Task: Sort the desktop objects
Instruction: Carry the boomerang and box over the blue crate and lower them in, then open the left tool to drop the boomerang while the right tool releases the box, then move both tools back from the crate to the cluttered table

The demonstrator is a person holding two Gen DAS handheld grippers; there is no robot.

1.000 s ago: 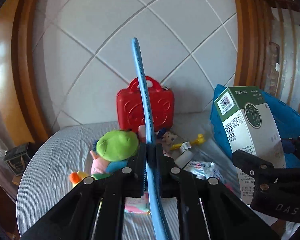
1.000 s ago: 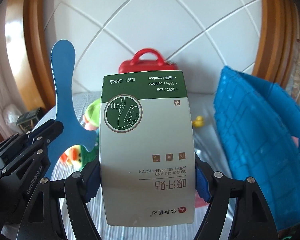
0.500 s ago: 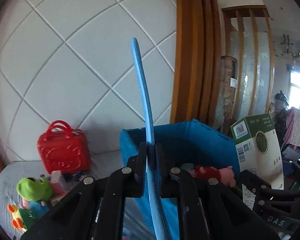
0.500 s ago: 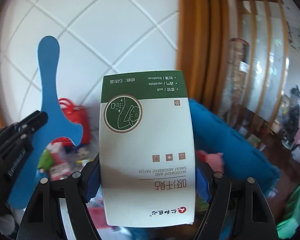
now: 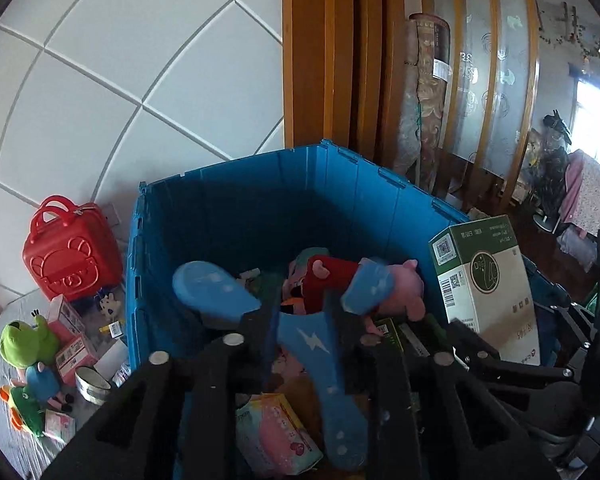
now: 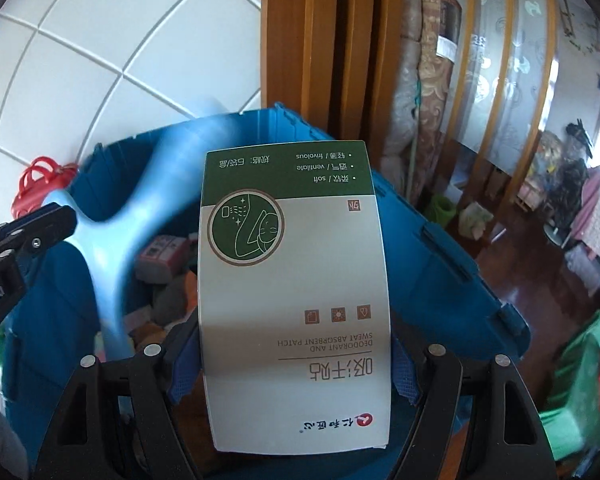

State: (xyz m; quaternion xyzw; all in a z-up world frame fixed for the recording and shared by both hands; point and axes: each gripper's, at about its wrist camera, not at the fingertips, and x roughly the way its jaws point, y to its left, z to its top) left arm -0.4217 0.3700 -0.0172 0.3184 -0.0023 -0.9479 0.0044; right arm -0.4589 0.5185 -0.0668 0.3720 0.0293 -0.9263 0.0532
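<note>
Blue plastic, left wrist view: I look down into a deep blue crate [image 5: 260, 208] set against a white tiled wall.
Left gripper [image 5: 304, 344]: its jaws are opening; the blue Y-shaped toy [image 5: 312, 344] lies flat between the fingers, and I see gaps on both sides, so the pads no longer press it.
Inside the crate: a pink plush pig [image 5: 384, 284] in red lies beyond the toy's forked ends.
Left of the crate: a red toy case [image 5: 72, 264] and a green plush [image 5: 26, 342] on the grey cloth.
Right edge: the green-and-white box [image 5: 484, 288] over the crate's right side.
Right wrist view, right gripper [image 6: 292, 372]: jaws wide, clamped on both sides of the box [image 6: 296, 296], upright above the crate [image 6: 432, 264].
Blue toy [image 6: 100, 236]: blurred, at the left gripper's tip, above the crate.
</note>
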